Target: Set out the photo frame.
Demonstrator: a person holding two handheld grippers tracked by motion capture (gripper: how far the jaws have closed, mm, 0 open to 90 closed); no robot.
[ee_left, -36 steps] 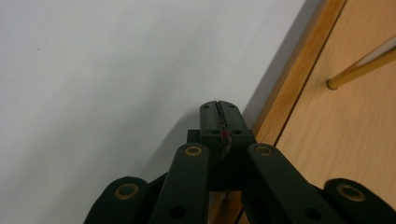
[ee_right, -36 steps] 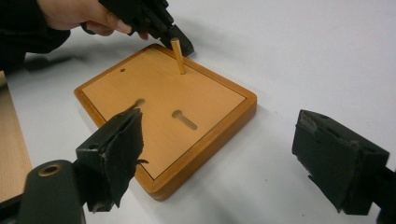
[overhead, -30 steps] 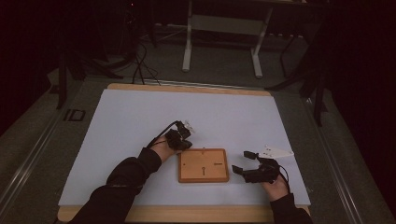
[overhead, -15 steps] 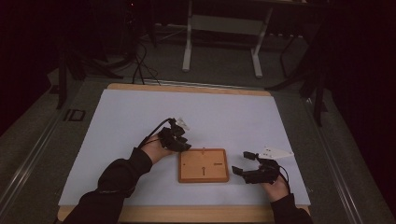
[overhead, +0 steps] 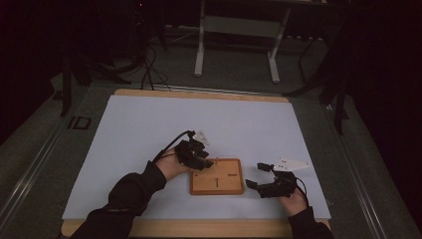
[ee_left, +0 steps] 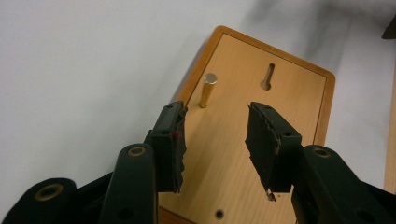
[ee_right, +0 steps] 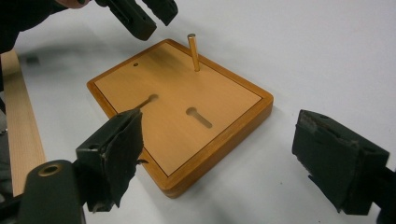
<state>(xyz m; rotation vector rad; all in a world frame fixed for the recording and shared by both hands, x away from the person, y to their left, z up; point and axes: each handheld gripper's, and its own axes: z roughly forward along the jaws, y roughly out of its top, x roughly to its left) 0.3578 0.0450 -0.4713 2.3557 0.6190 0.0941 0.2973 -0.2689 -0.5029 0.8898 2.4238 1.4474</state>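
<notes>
**Peg upright in the board, both grippers free**

On the white table, near its near edge, lies the wooden board with a brass peg standing upright by its far-left corner. Above that corner the left gripper has just been opening, nothing between its jaws. Right of the board, the right gripper stands wide open and empty.

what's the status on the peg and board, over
Left gripper just opened, empty, above the brass peg. Peg upright in wooden board. Right gripper open beside board. Nothing in the way.
</notes>
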